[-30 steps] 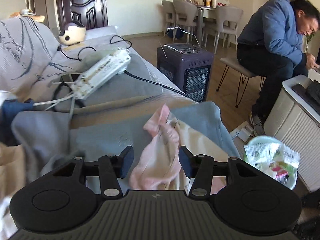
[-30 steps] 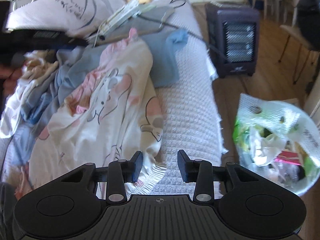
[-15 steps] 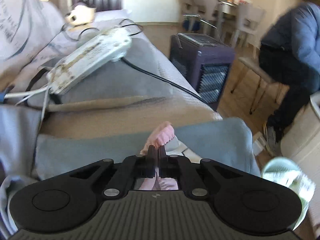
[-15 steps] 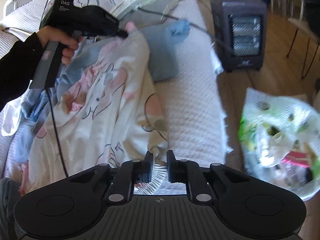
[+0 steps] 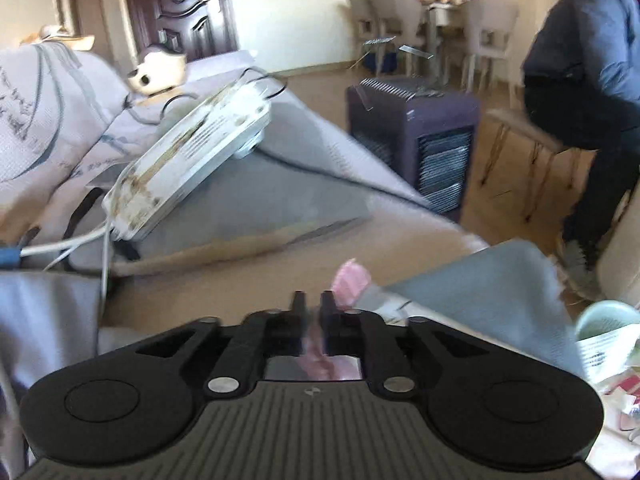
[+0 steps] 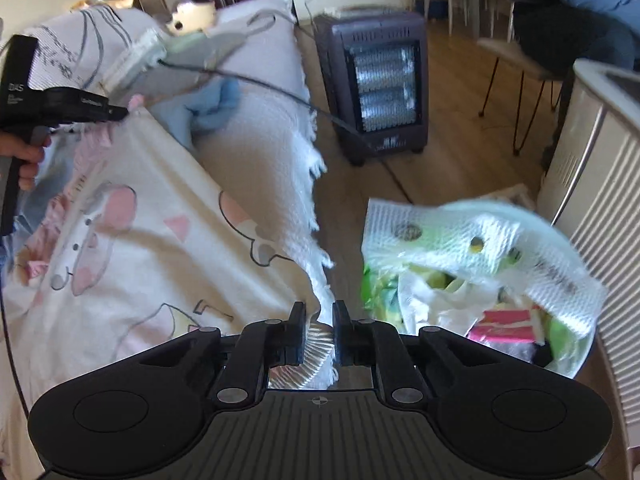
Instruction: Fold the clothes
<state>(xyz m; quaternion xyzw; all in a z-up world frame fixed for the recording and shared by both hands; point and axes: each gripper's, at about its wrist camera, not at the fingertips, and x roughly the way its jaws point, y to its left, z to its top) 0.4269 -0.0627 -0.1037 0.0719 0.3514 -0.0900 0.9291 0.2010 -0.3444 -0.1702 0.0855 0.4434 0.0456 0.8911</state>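
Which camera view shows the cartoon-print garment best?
The right wrist view: the cream garment lies spread across the sofa, its pink cartoon prints clear. The left wrist view shows only a pink edge between the opening jaws of the left gripper.

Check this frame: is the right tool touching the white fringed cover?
Touching. The right wrist view shows the right tool with the cover's fringed edge bunched between its two fingers, the fabric pressed against both pads.
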